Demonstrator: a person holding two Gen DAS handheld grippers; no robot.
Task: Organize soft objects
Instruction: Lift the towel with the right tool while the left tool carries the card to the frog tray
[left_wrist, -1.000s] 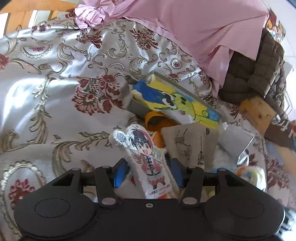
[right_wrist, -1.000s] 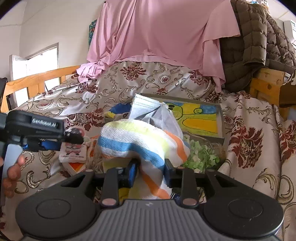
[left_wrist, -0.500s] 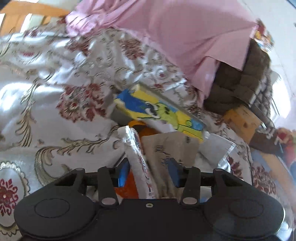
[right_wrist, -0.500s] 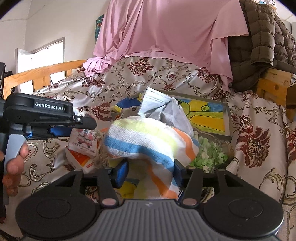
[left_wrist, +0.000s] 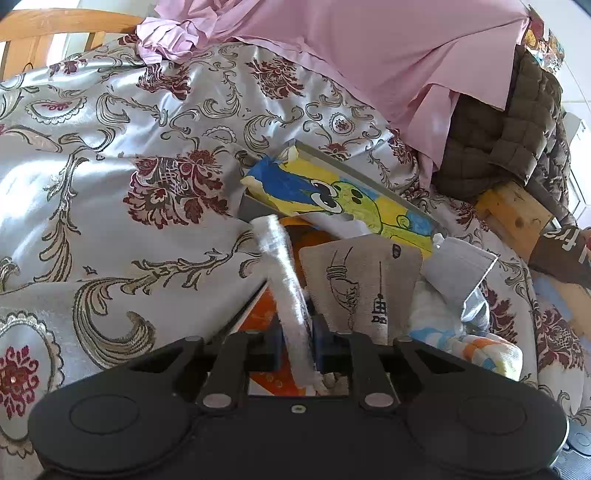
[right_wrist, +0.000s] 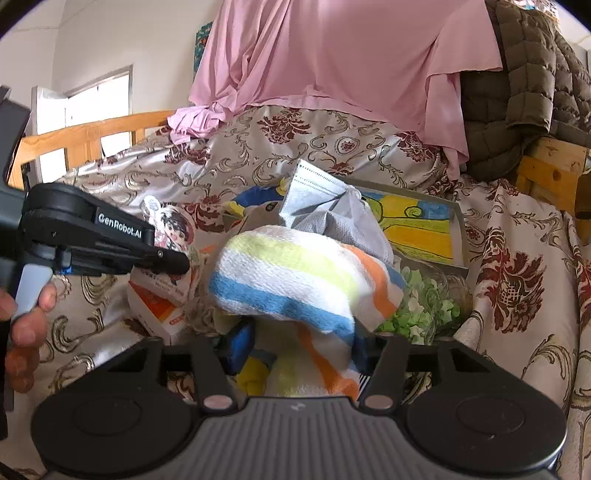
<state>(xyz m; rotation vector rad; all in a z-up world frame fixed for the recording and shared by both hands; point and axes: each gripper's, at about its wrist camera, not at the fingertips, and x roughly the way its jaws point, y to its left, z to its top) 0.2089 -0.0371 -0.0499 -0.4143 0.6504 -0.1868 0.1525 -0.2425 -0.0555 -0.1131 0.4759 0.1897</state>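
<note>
My left gripper (left_wrist: 297, 347) is shut on a flat plush doll printed with a cartoon girl (left_wrist: 286, 291), seen edge-on between the blue pads; its printed face shows in the right wrist view (right_wrist: 173, 225) beside the left gripper (right_wrist: 110, 240). My right gripper (right_wrist: 301, 347) stands open around a striped white, yellow, blue and orange towel (right_wrist: 295, 280), which drapes between its fingers. A grey face mask (right_wrist: 325, 199) lies on top of the towel. A beige embroidered cloth (left_wrist: 364, 280) lies just right of the doll.
A grey tray with a yellow and blue cartoon picture (left_wrist: 340, 199) lies on the floral satin bedspread (left_wrist: 110, 166). An orange and white box (right_wrist: 159, 306) and green artificial flowers (right_wrist: 424, 306) lie nearby. Pink sheet (right_wrist: 332, 55) and brown quilted jacket (right_wrist: 517, 92) hang behind.
My left gripper has shut on the doll, which turned from face-on to edge-on. My right gripper's jaws have opened wider around the towel and it moved closer to the pile.
</note>
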